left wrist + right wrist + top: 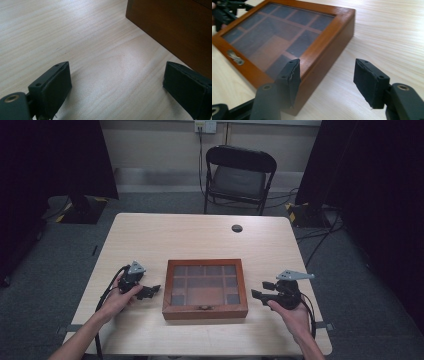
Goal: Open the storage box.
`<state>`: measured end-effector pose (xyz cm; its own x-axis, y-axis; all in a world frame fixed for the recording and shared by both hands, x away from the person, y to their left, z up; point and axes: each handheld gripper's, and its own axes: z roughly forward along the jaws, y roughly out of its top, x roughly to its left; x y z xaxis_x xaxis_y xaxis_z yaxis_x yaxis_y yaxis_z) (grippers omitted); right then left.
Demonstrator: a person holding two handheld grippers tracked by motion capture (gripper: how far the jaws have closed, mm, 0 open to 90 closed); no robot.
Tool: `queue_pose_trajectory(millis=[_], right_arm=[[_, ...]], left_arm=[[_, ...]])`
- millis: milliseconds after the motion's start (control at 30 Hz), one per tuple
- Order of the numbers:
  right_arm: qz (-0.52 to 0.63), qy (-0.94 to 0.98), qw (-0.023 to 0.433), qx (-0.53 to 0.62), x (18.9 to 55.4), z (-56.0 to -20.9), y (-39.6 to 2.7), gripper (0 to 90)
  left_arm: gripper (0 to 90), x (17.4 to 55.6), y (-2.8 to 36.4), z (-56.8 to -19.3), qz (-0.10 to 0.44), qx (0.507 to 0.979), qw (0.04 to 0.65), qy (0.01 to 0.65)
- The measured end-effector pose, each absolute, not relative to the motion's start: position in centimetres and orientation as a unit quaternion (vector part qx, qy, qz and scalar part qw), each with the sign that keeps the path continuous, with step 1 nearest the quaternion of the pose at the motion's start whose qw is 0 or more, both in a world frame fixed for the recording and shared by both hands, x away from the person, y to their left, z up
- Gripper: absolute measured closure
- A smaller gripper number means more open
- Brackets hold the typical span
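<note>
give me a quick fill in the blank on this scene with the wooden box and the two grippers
1. The wooden box lies on the table with its lid ____.
2. In the high view the box sits ____ the left gripper and the right gripper.
3. Through the glass lid the inside is split into several ____.
4. Beyond the table's far edge stands a black folding ____.

Missing words: closed; between; compartments; chair
</note>
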<state>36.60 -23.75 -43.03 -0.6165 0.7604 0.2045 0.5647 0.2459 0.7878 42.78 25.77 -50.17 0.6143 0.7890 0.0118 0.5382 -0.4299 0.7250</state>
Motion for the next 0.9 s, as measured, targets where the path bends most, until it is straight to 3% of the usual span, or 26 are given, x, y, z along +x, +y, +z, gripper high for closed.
queue_pose_trajectory(millis=[900], right_arm=[[0.496,0.811,0.045,0.307,35.2,-39.5,-18.7,60.5]], left_arm=[[6.7,42.8,25.8,-50.2,0.176,0.827,0.352,0.401]])
